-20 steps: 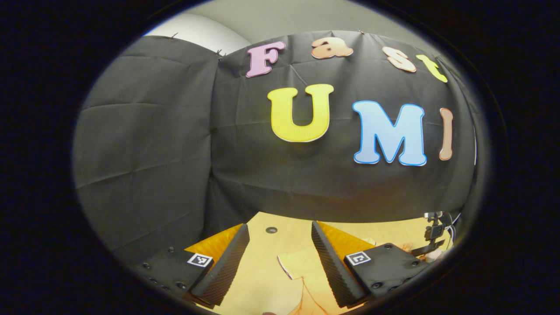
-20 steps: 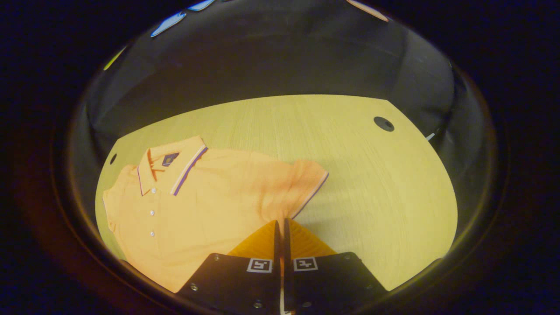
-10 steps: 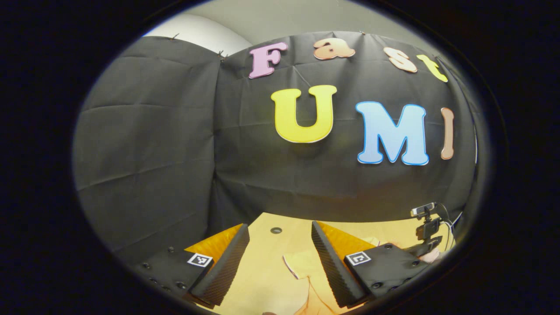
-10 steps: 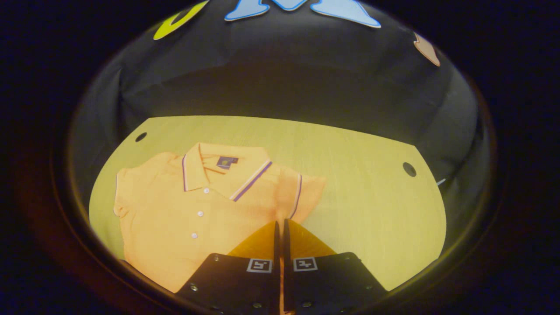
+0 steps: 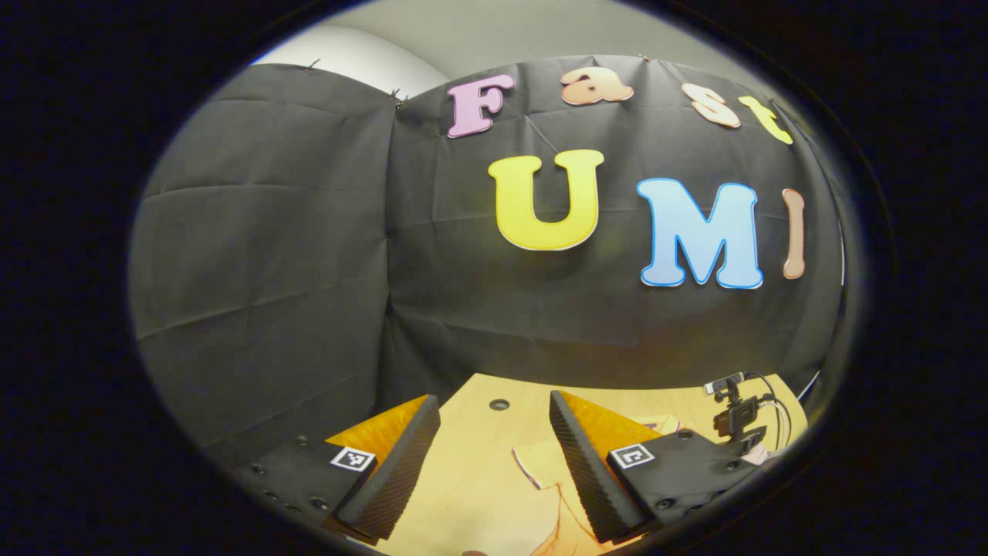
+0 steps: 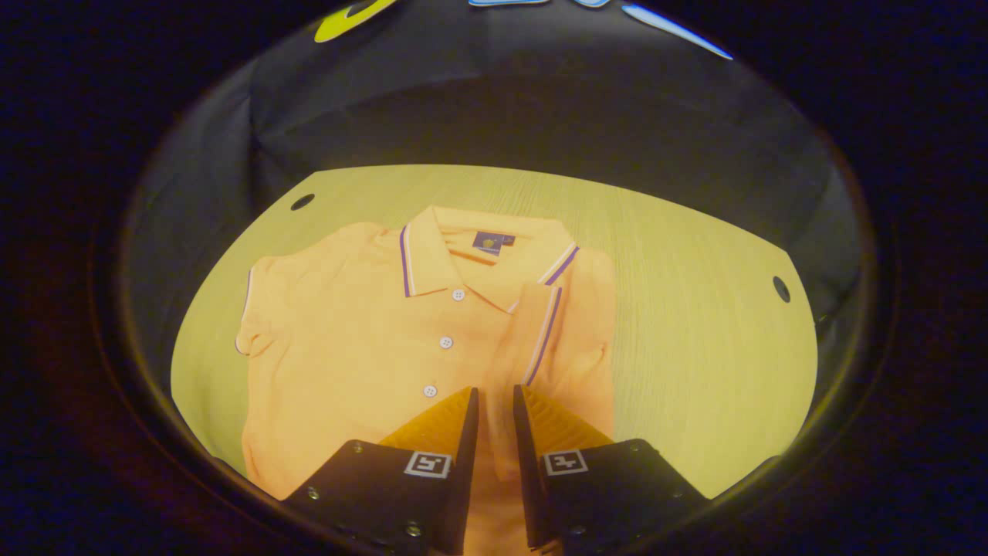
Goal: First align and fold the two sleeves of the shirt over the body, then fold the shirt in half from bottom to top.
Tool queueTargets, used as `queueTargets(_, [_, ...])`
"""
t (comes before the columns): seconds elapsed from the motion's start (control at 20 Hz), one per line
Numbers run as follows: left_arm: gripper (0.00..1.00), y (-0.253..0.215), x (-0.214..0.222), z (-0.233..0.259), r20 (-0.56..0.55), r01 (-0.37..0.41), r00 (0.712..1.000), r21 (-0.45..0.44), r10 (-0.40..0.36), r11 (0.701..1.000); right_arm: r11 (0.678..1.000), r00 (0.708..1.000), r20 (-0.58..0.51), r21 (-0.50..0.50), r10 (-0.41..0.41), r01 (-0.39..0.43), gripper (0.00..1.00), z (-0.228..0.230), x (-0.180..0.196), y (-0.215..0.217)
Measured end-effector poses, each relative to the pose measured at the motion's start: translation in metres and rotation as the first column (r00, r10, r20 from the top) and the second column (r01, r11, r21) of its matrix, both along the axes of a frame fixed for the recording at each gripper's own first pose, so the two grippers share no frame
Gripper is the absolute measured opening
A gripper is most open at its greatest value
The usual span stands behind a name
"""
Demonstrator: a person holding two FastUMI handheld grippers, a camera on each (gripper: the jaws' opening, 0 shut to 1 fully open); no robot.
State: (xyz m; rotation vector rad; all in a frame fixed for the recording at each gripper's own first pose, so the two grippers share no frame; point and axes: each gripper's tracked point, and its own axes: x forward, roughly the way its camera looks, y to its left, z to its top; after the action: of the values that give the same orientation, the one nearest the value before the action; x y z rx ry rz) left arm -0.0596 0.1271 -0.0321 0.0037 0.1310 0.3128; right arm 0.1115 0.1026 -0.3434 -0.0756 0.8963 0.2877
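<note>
In the left gripper view, the left tool (image 5: pixel 494 455) is held wide apart with nothing between its fingers, raised above the table (image 5: pixel 471 421) and aimed at the booth wall. A corner of the orange polo shirt (image 5: pixel 540 467) is seen just ahead of and below it, and the other tool (image 5: pixel 737 421) is seen farther off to its right.

In the right gripper view, the polo shirt (image 6: pixel 370 340) lies flat, collar (image 6: pixel 432 247) away from the tool. To the left, one sleeve (image 6: pixel 258 324) is still spread out beside the body. Directly ahead of the right tool (image 6: pixel 495 409), the other sleeve (image 6: pixel 540 332) is laid over the body, its striped cuff near the placket. The right tool is parted only narrowly; cloth is seen in the gap, but whether it is gripped cannot be told.

If the tool is lifted with fabric caught between the fingers, the folded sleeve is likely to be dragged back open. A skewed fold line may also be left, spoiling the later bottom-to-top fold.
</note>
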Motion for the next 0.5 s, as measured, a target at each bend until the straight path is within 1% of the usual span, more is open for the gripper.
queueTargets(0.15, [0.95, 0.000, 0.004, -0.005, -0.005, 0.016, 1.000, -0.016, -0.016, 1.000, 1.000, 1.000, 0.007, 0.012, -0.020, 0.020, 0.29, 0.008, 0.000, 0.002])
queueTargets(0.25, [0.94, -0.002, 0.009, -0.013, -0.009, 0.032, 0.999, -0.029, -0.033, 0.999, 1.000, 0.999, 0.021, 0.015, -0.027, 0.027, 0.29, 0.017, -0.002, -0.001])
queueTargets(0.5, [0.94, -0.016, 0.036, -0.044, -0.048, 0.094, 0.994, -0.058, -0.097, 0.994, 0.999, 0.995, 0.087, 0.033, -0.042, 0.039, 0.29, 0.051, -0.007, -0.008])
